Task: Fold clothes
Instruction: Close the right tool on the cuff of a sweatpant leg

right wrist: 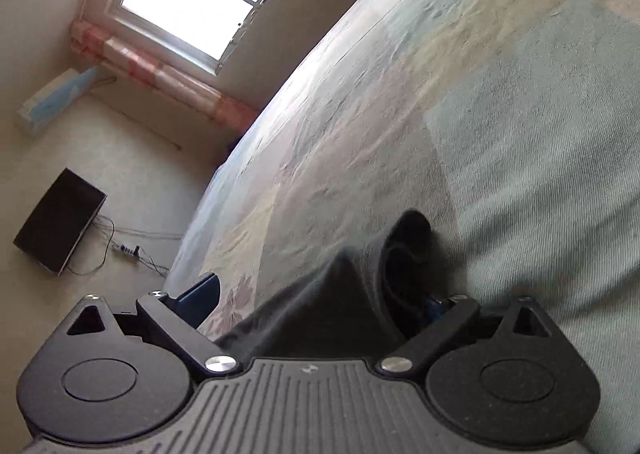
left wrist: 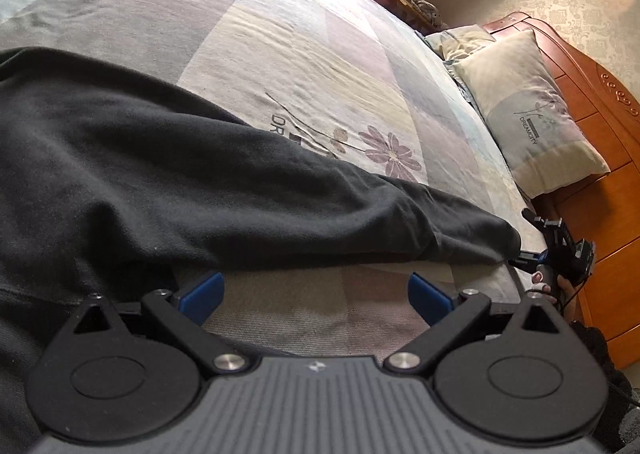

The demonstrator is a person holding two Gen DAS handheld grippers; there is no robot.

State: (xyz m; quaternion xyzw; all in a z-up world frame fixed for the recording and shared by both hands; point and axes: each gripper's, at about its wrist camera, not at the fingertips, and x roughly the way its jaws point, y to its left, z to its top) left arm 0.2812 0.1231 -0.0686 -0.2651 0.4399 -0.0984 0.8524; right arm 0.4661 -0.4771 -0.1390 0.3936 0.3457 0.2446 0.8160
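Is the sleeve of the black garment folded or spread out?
Spread out: the sleeve lies stretched across the bed sheet, its cuff at the end.

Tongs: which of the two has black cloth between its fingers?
The right tongs: the black garment's cuff lies between their wide-open fingers. The left tongs have only bedsheet between theirs.
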